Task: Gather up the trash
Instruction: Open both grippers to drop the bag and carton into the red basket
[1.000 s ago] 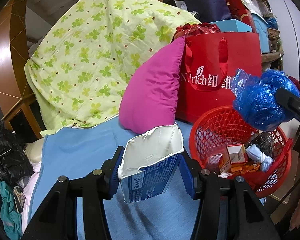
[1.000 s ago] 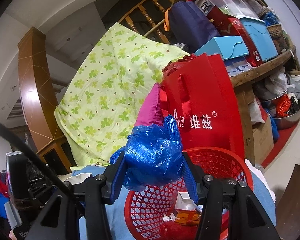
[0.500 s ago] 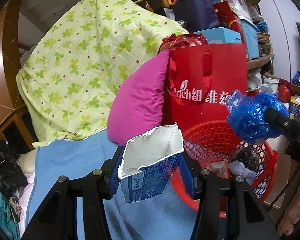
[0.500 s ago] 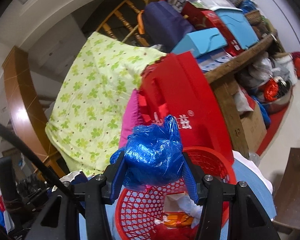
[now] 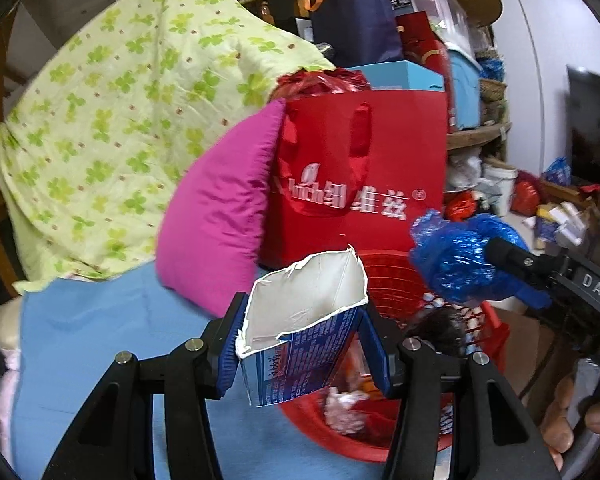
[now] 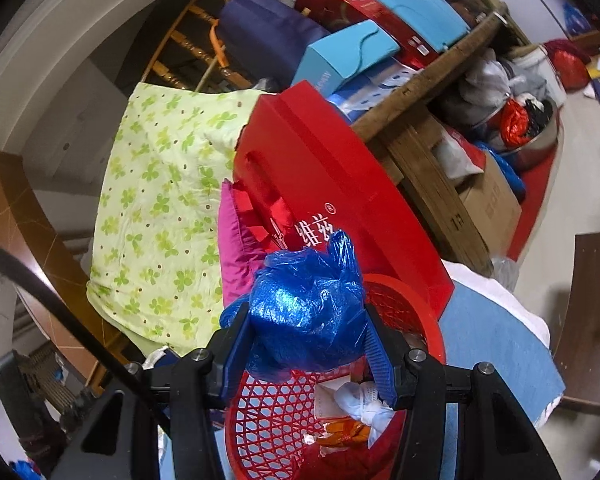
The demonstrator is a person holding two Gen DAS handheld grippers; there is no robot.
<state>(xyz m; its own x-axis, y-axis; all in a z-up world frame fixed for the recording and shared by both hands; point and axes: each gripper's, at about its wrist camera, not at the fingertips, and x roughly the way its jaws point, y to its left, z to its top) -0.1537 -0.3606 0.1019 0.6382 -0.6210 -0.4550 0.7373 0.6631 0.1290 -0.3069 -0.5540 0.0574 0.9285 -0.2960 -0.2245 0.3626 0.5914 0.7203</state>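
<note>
My left gripper (image 5: 306,340) is shut on a torn blue and white carton (image 5: 300,340), open end up, held over the near left rim of the red mesh basket (image 5: 400,284). My right gripper (image 6: 306,344) is shut on a crumpled blue plastic bag (image 6: 304,316) and holds it above the same basket (image 6: 268,412). The bag (image 5: 460,260) and the right gripper also show at the right of the left wrist view, above the basket's far side. The basket holds paper scraps, a small box and orange wrappers.
The basket stands on a blue cloth (image 5: 100,340). Behind it are a red paper bag (image 5: 360,168), a magenta pillow (image 5: 220,220) and a green flowered quilt (image 5: 120,120). Cluttered wooden shelves (image 6: 440,92) rise at the right. A hand (image 5: 572,420) shows at the lower right.
Both grippers have moved in over the basket, each with its load. The carton now overlaps the basket's rim, and the blue bag sits lower and closer to it.
</note>
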